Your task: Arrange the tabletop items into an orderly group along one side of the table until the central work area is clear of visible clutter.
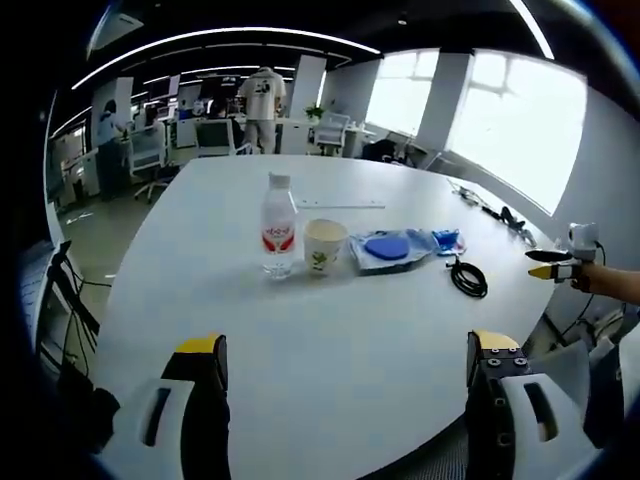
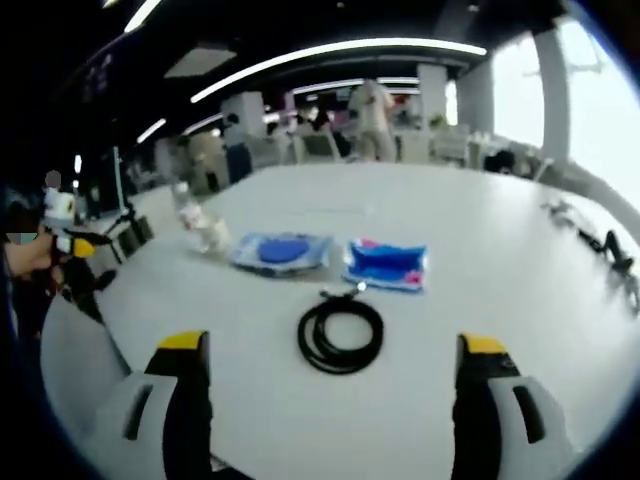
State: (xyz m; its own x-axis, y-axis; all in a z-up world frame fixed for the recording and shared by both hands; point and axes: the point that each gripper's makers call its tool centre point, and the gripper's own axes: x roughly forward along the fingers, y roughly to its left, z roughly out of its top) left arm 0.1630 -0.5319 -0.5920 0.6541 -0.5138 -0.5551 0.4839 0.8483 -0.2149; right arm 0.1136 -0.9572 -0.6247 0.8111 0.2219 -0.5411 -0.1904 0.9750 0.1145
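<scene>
Both sets of jaws are sitting spread wide with nothing between them. In the left gripper view, the left gripper (image 1: 345, 375) is hovering over the near edge of the big white table (image 1: 330, 320), its yellow-tipped jaws well apart and not touching anything.

Further out on the table, the stuff is lining up in a loose row. A water bottle (image 1: 278, 226) with a red label is standing upright on the left, and a paper cup (image 1: 324, 245) is standing just beside it on its right. Next over, a clear bag with a blue item (image 1: 389, 248) is lying flat, with a smaller blue and pink packet (image 1: 447, 240) just beside it on the right. A coiled black cable (image 1: 468, 277) is lying a bit nearer and to the right of that packet.

The right gripper (image 1: 552, 264) is poking in from the right edge of that view, held by a person's hand at the table's rim.

In the right gripper view, its jaws are also gaping, and the cable coil is lying on the table between and just beyond them, not touched. The two bags are sitting just past it, and the bottle and cup are looking blurry at far left.

People are standing among desks and chairs in the office behind.
</scene>
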